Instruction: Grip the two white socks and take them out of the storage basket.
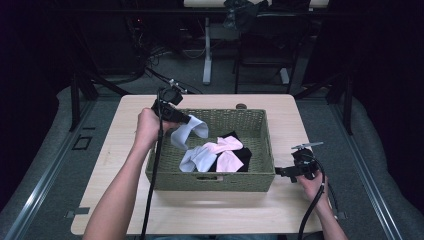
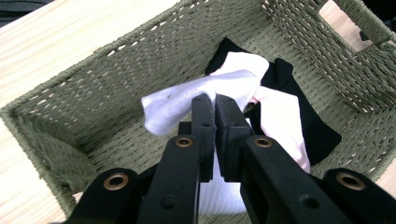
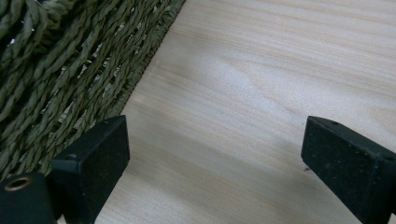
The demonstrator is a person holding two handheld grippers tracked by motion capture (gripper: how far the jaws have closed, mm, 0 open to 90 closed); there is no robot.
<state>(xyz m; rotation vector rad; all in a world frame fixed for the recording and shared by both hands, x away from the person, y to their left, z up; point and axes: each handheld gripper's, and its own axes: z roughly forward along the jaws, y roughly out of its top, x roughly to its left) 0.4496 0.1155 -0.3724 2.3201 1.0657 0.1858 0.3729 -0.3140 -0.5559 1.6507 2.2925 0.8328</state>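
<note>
Clamping a white knitted sock, the left gripper has its jaws pressed together on the fabric, lifting one end above the green woven wicker basket. A pale pink sock and a black cloth lie on the basket floor beneath. The right gripper rests on the light wooden counter just beside the basket's right wall, jaws wide and empty. Judged progress: early; one item is partly raised, and nothing lies outside the basket.
</note>
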